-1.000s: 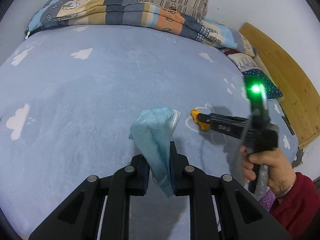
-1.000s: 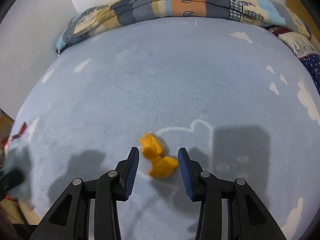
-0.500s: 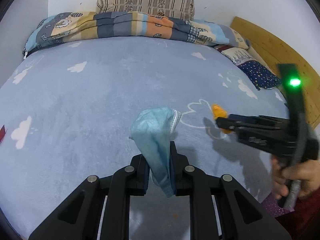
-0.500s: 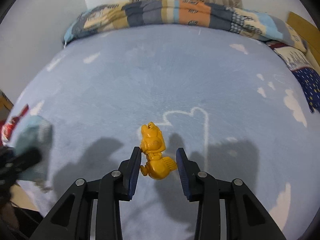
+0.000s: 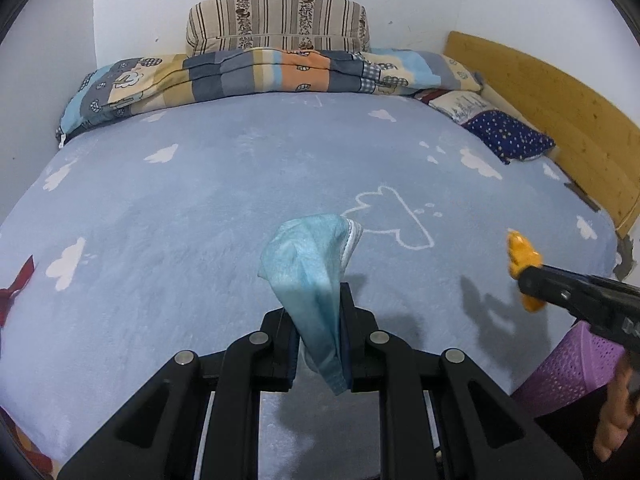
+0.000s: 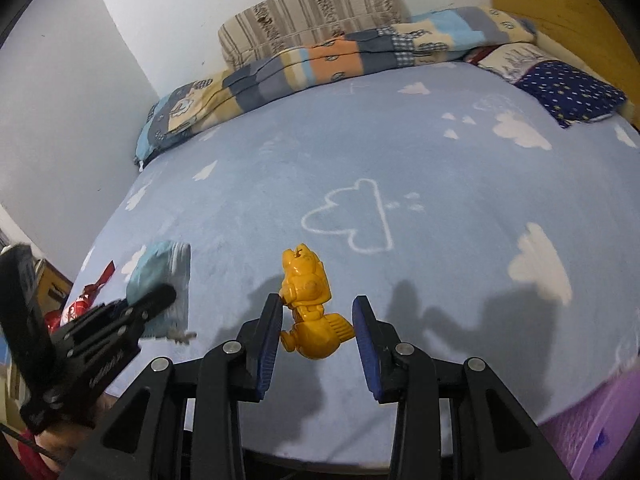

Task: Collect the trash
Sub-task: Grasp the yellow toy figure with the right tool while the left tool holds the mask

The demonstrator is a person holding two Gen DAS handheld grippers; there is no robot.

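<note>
A crumpled light blue face mask point(image 5: 312, 264) sticks up from my left gripper point(image 5: 318, 312), which is shut on it above the blue cloud-print bed sheet point(image 5: 200, 208). In the right wrist view a yellow plastic toy figure point(image 6: 308, 292) hangs clear of the sheet, its shadow below it, with my right gripper point(image 6: 318, 312) shut on its lower half. The left wrist view shows that toy point(image 5: 520, 254) at the far right in the right gripper point(image 5: 532, 284). The left gripper point(image 6: 160, 294) with the mask point(image 6: 160, 268) shows at the left of the right wrist view.
A purple perforated basket point(image 5: 568, 368) stands off the bed's near right corner, also seen as the basket point(image 6: 592, 432). A red item point(image 5: 16, 292) lies at the bed's left edge. A folded quilt point(image 5: 260, 72), pillows and a wooden headboard point(image 5: 560, 100) line the far and right sides.
The right gripper closed on the yellow toy, lifted it off the sheet and carried it back toward the near right corner. The left gripper drew back with the mask.
</note>
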